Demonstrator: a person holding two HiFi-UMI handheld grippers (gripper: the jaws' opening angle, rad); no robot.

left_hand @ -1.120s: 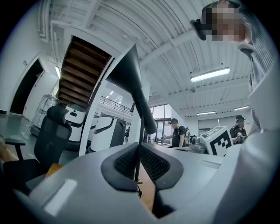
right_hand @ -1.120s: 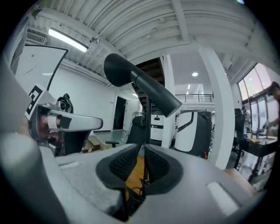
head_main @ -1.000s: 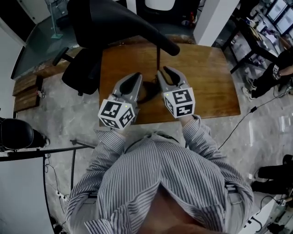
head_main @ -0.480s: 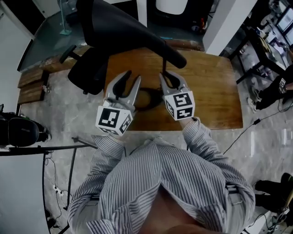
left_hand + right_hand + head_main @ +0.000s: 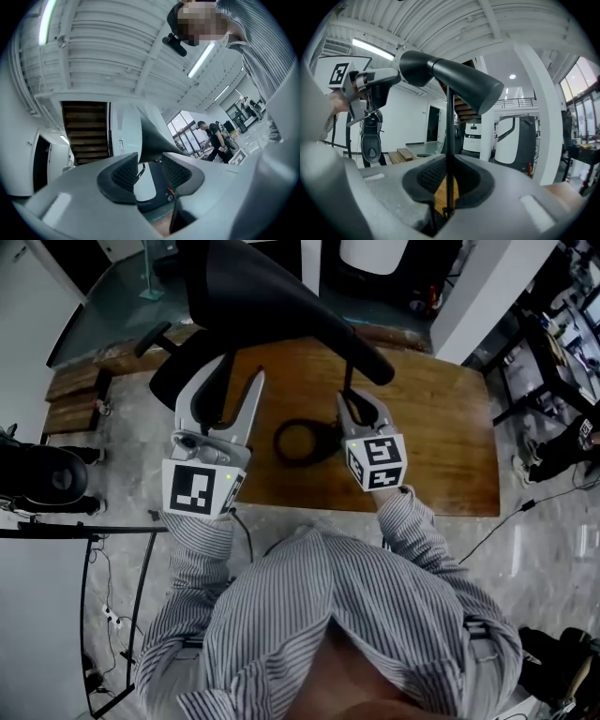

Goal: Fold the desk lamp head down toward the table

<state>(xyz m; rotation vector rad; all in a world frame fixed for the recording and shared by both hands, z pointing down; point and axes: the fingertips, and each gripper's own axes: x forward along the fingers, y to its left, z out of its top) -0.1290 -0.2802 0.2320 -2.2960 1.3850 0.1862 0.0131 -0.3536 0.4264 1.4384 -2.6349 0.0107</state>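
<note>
The black desk lamp stands on the wooden table (image 5: 431, 427). Its ring base (image 5: 302, 442) lies between my grippers, and a thin stem (image 5: 348, 381) rises to the big cone-shaped head (image 5: 272, 306). My right gripper (image 5: 361, 409) is shut on the stem (image 5: 450, 140) low down, the rod pinched between its pads. My left gripper (image 5: 239, 371) is raised beside the head's wide end, and its jaws are opening. The cone (image 5: 154, 138) shows just beyond the left gripper (image 5: 149, 168), with no pad pressing on it. The right gripper view shows the left gripper (image 5: 370, 89) next to the lamp head (image 5: 450, 79).
A black office chair (image 5: 187, 371) stands at the table's far left corner. Wooden benches (image 5: 80, 385) and a black device (image 5: 37, 479) sit on the floor at the left. A cable (image 5: 506, 484) runs off to the right, where a person (image 5: 572, 442) stands.
My left gripper has opened, rolled and risen from beside the lamp base up to the lamp head's wide end. The right gripper has stayed shut on the stem.
</note>
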